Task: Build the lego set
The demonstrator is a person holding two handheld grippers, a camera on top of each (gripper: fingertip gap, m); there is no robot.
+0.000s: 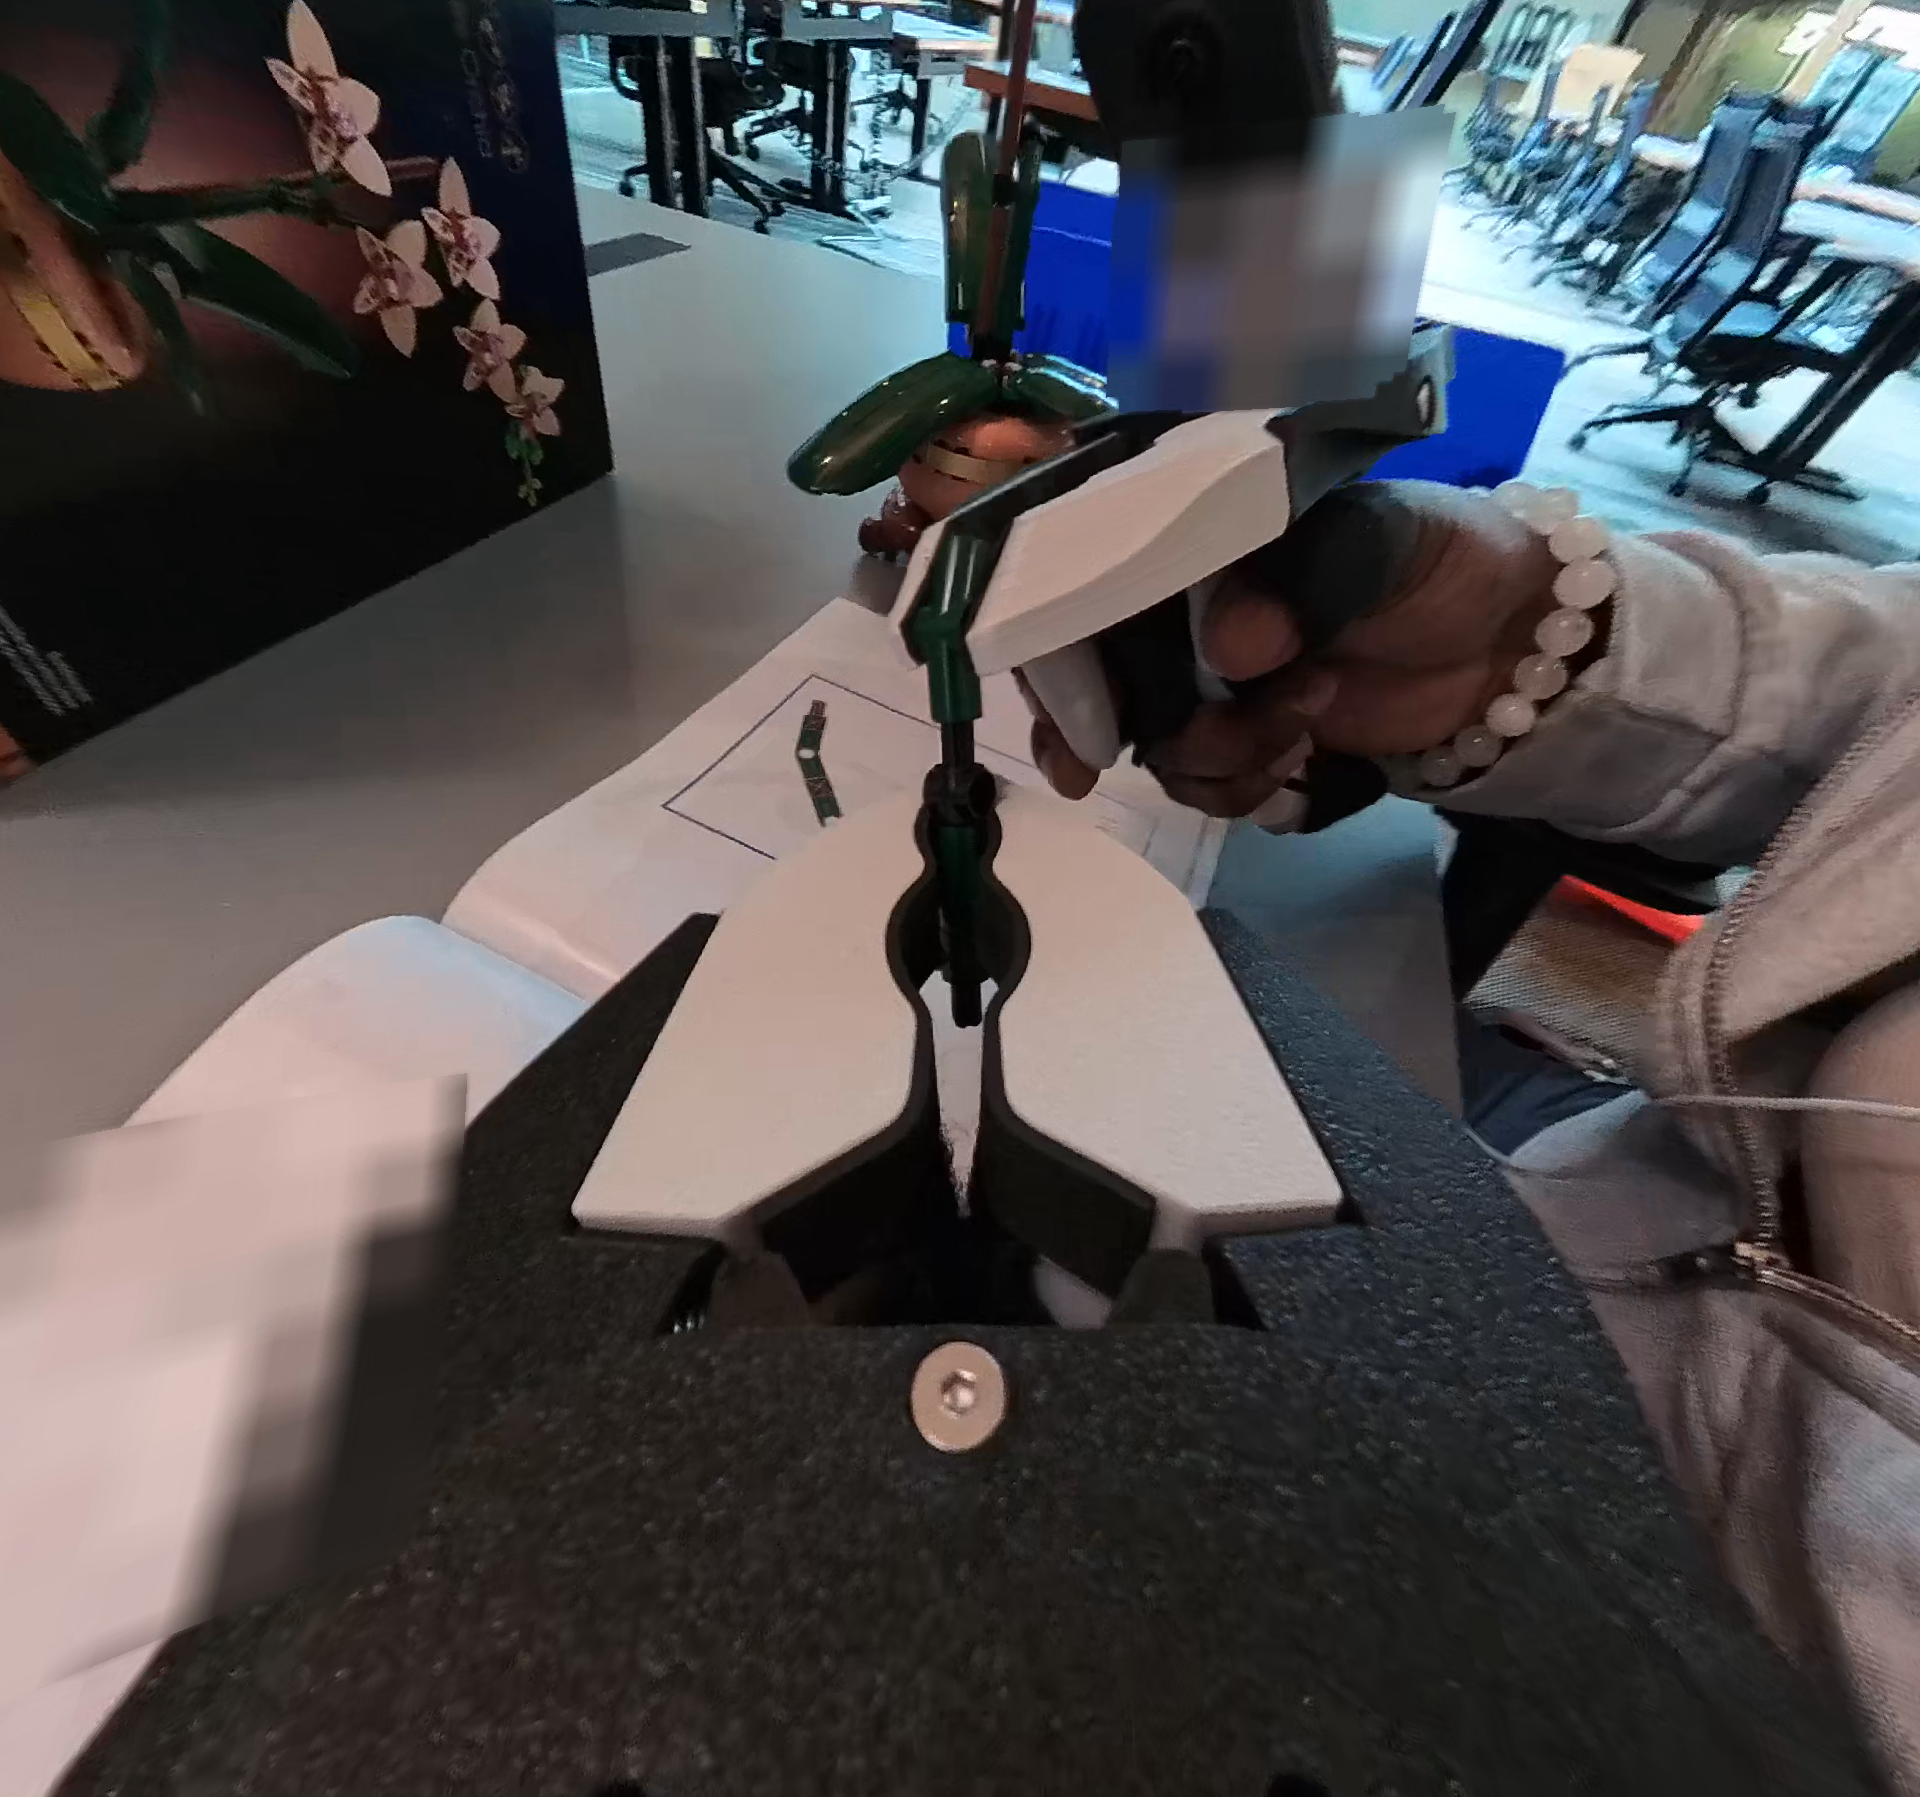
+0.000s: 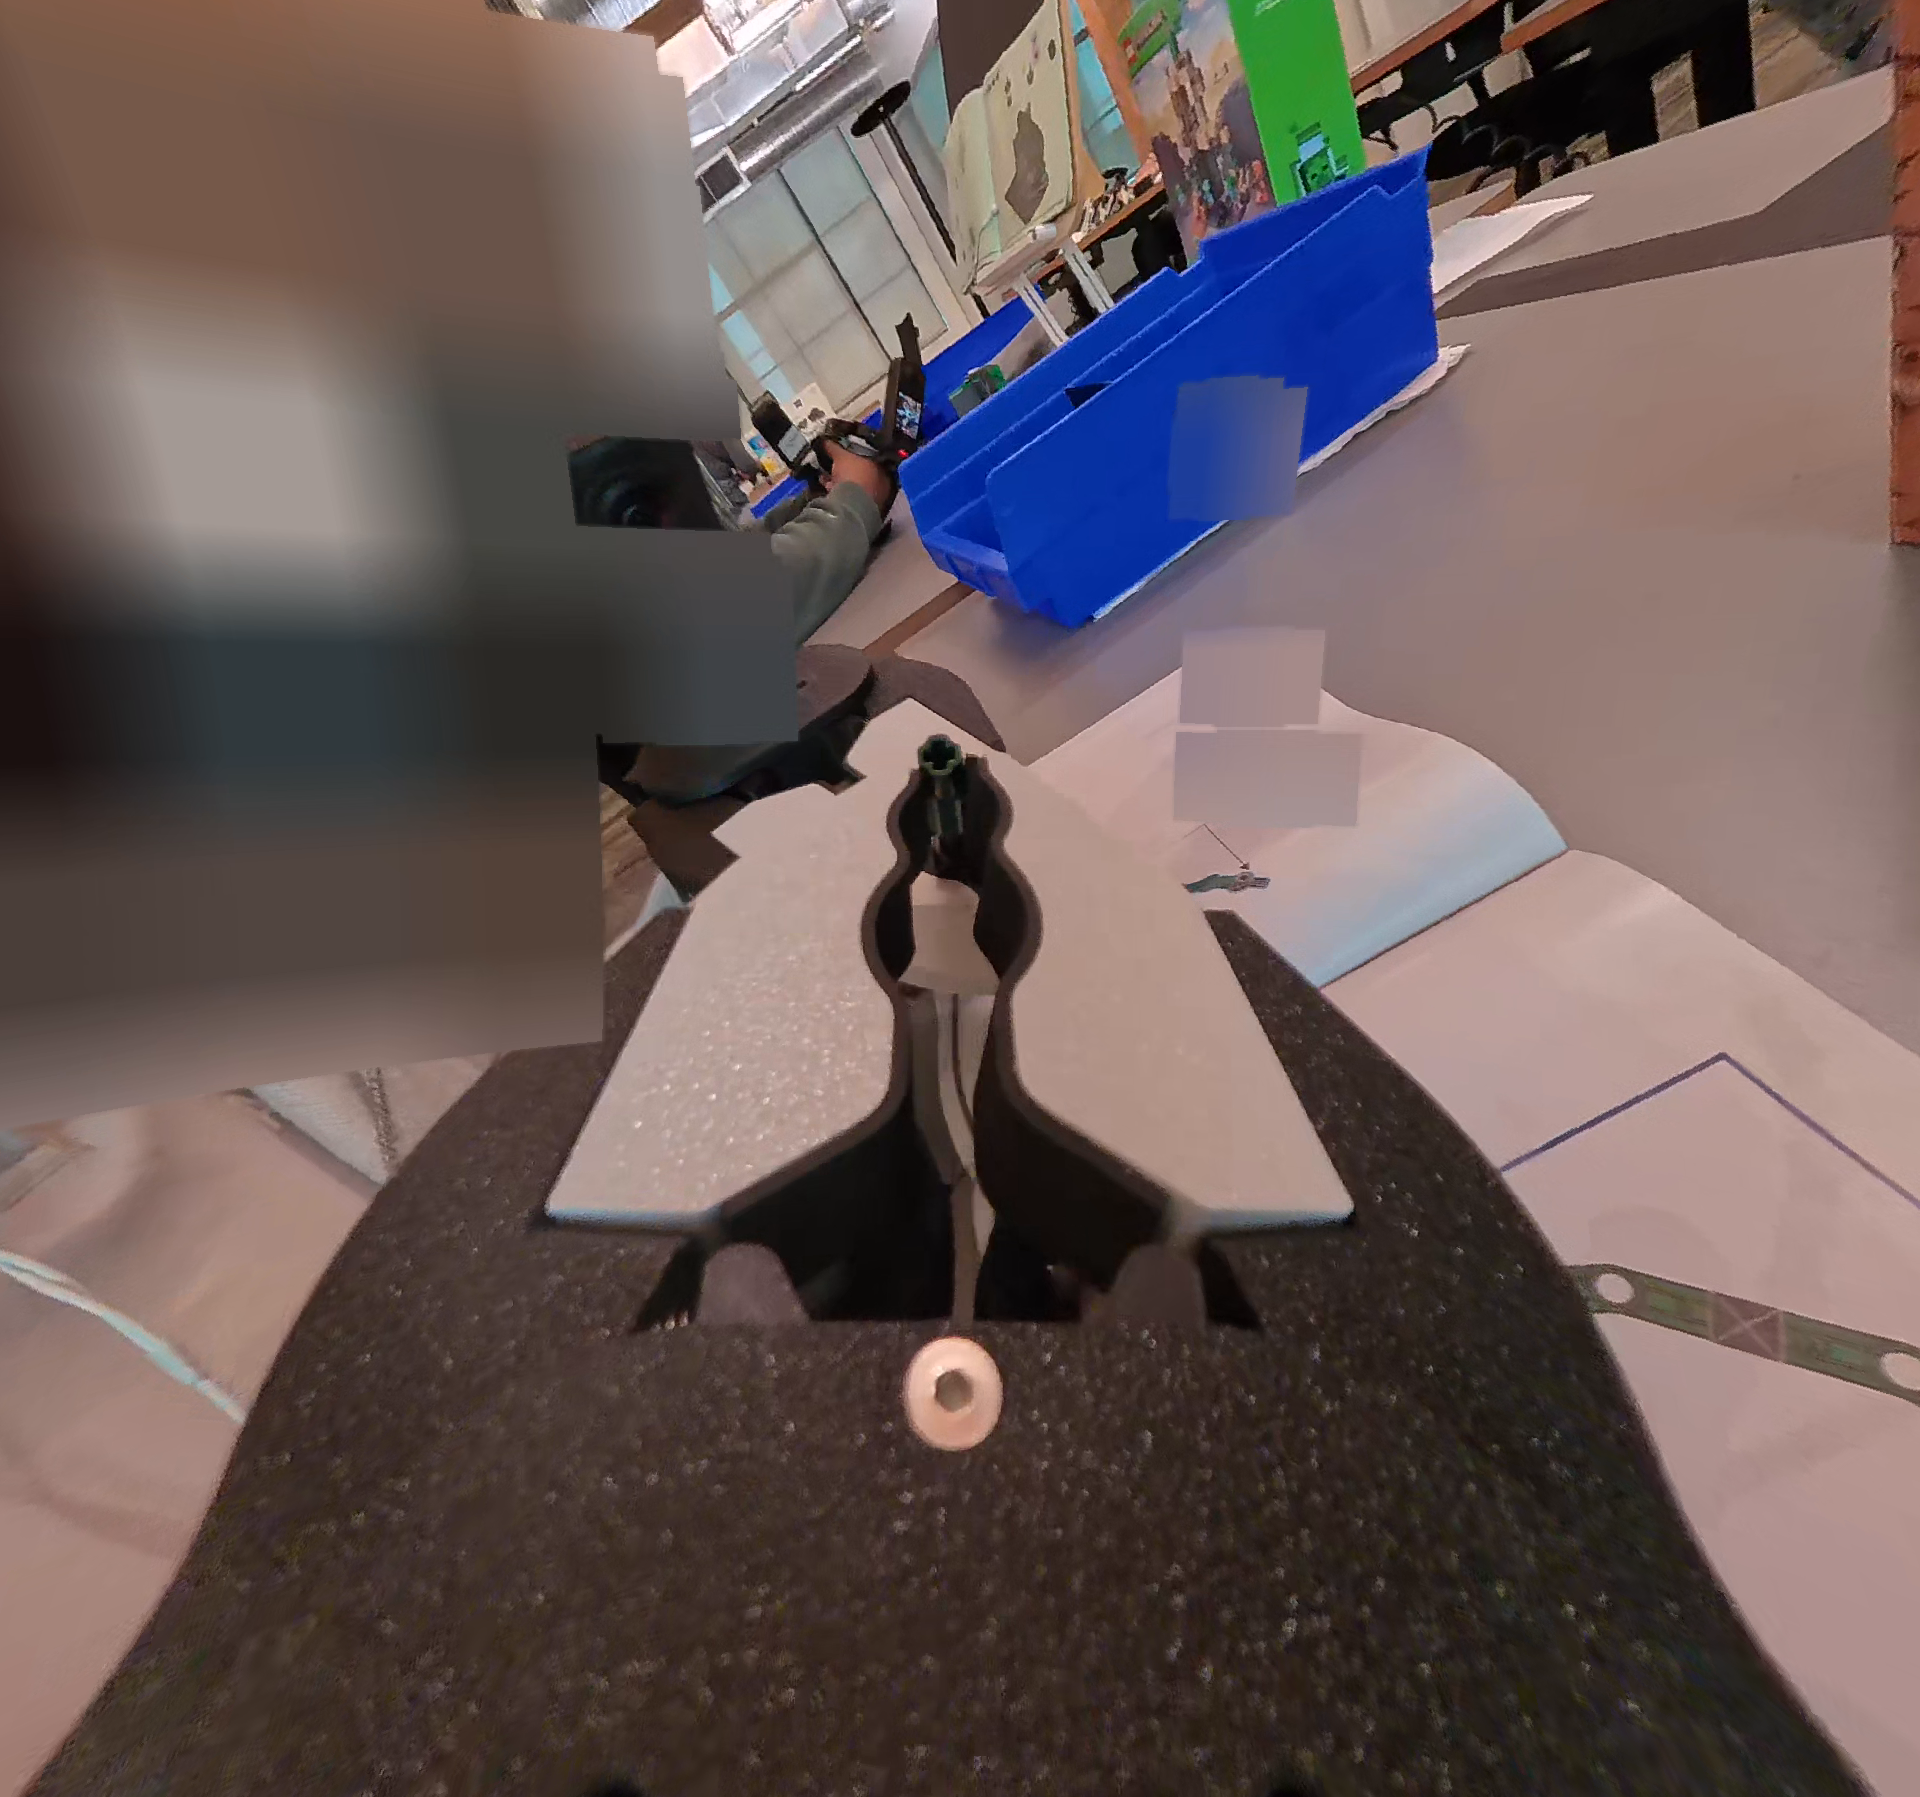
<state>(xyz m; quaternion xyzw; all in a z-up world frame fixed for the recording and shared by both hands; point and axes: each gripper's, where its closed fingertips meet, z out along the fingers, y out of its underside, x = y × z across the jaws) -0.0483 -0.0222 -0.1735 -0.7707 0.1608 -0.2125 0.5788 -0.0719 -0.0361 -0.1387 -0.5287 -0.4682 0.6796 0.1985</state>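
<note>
My left gripper (image 1: 956,817) is shut on a dark green stem piece (image 1: 954,864) with a black axle through it. My right gripper (image 1: 940,604), held by a hand, comes in from the right and is shut on a bent dark green stem segment (image 1: 951,677). The two stem parts meet end to end just above my left fingertips. In the right wrist view my right gripper (image 2: 943,776) pinches the green stem end (image 2: 940,760). The partly built orchid model (image 1: 966,438), with green leaves, a pink pot and a brown stick, stands behind on the grey table (image 1: 416,667).
An open instruction booklet (image 1: 748,791) lies under both grippers. The dark set box (image 1: 270,293) stands at the left. Blue bins (image 2: 1195,417) sit farther back on the table, with a green box (image 2: 1288,43) behind. A person's sleeve (image 1: 1714,708) fills the right side. Only a small space, under 4 cm, lies between the two pairs of fingers.
</note>
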